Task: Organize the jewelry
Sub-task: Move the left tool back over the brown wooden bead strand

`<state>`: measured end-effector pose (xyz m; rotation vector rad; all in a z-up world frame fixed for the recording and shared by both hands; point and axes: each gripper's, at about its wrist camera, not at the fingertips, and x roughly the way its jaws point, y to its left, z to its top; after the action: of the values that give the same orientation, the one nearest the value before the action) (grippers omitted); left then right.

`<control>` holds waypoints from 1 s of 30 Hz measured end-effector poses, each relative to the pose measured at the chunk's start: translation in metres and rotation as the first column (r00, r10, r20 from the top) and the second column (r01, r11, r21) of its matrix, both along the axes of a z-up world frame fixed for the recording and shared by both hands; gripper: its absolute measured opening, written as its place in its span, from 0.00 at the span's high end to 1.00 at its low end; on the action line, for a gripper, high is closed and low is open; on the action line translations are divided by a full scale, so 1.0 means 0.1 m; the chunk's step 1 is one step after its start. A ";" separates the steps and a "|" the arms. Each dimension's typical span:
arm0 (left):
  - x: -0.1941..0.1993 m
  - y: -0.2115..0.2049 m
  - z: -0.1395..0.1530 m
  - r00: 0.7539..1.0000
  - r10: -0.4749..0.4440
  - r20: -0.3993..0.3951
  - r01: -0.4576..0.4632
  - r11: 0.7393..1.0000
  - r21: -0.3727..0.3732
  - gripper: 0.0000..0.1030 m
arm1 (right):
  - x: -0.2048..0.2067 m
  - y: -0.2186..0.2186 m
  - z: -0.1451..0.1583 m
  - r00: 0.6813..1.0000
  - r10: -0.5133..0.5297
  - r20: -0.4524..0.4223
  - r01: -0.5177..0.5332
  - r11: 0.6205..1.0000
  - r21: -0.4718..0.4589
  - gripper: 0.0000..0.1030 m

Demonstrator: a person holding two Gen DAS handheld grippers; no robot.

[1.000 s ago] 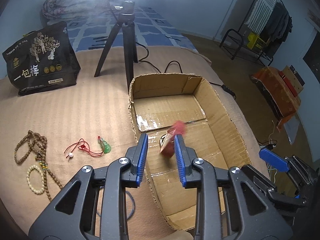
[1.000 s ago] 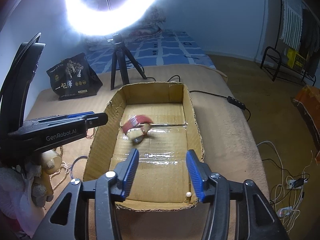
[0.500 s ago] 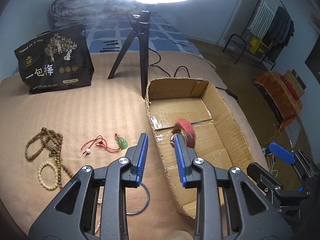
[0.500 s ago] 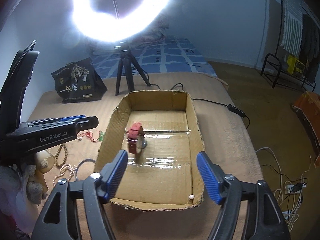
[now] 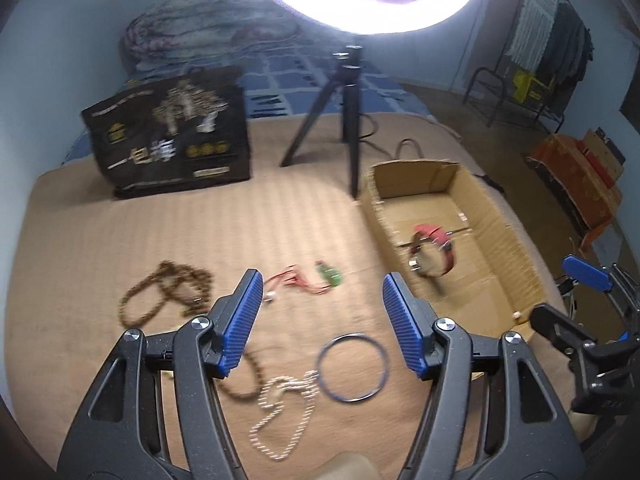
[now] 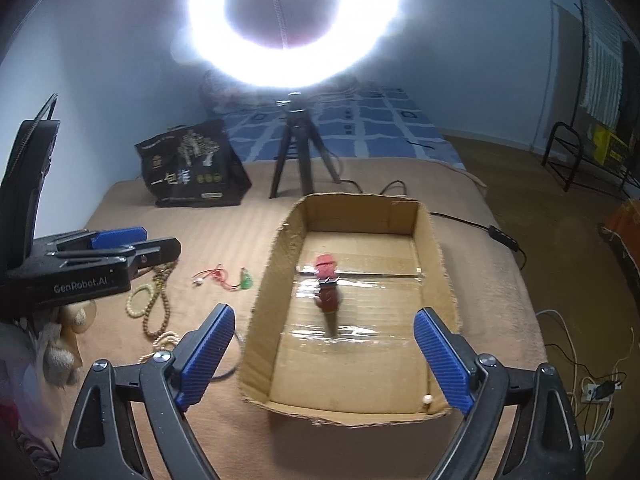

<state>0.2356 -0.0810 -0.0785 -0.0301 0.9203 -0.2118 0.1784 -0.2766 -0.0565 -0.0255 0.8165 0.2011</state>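
Note:
A red-strapped watch (image 5: pixel 434 250) (image 6: pixel 327 284) lies inside the open cardboard box (image 5: pixel 504 232) (image 6: pixel 434 248); a small white pearl (image 6: pixel 428 399) sits in its near right corner. On the tan blanket left of the box lie a green pendant on a red cord (image 5: pixel 330 274) (image 6: pixel 246 280), brown bead strands (image 5: pixel 168 292) (image 6: pixel 162 304), a cream bead bracelet (image 6: pixel 138 302), a blue bangle (image 5: pixel 352 368) and a white bead chain (image 5: pixel 280 412). My left gripper (image 5: pixel 322 312) hangs over the loose jewelry, jaws opening, nothing between them. My right gripper (image 6: pixel 320 354) hovers over the box's near end, jaws opening, empty.
A black printed bag (image 5: pixel 172 136) (image 6: pixel 192 166) stands at the back left. A ring light on a black tripod (image 5: pixel 344 108) (image 6: pixel 296 152) stands behind the box. Cables (image 6: pixel 480 228) run off the bed's right side. A person's gloved hand (image 6: pixel 56 352) holds the left gripper.
The watch dropped from the left gripper into the box. The left gripper swung left from over the box to above the loose jewelry and widened. The right gripper opened wider and drew back slightly.

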 end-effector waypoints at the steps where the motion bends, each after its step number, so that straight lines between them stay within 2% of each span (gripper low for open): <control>1: 0.01 0.07 -0.01 1.000 0.011 -0.005 -0.011 1.000 -0.002 0.38 | 0.00 0.04 0.00 1.000 0.011 -0.001 -0.011 1.000 0.002 0.10; 13: 0.10 0.91 -0.18 0.990 0.131 -0.051 -0.134 0.990 -0.045 0.38 | 0.01 0.56 -0.11 0.991 0.125 -0.047 -0.125 0.992 0.016 0.10; 23: 0.31 1.43 -0.39 0.975 0.193 -0.114 -0.203 0.976 -0.082 0.38 | -0.06 1.02 -0.30 0.962 0.238 -0.130 -0.231 0.971 0.069 0.10; 30: 0.47 1.63 -0.55 0.964 0.214 -0.158 -0.233 0.966 -0.112 0.38 | -0.08 1.18 -0.51 0.942 0.265 -0.205 -0.251 0.964 0.091 0.19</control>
<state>0.2822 0.0823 -0.1334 -0.2717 1.0384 -0.0590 0.1706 -0.1584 -0.1078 -0.0515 1.0228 0.4849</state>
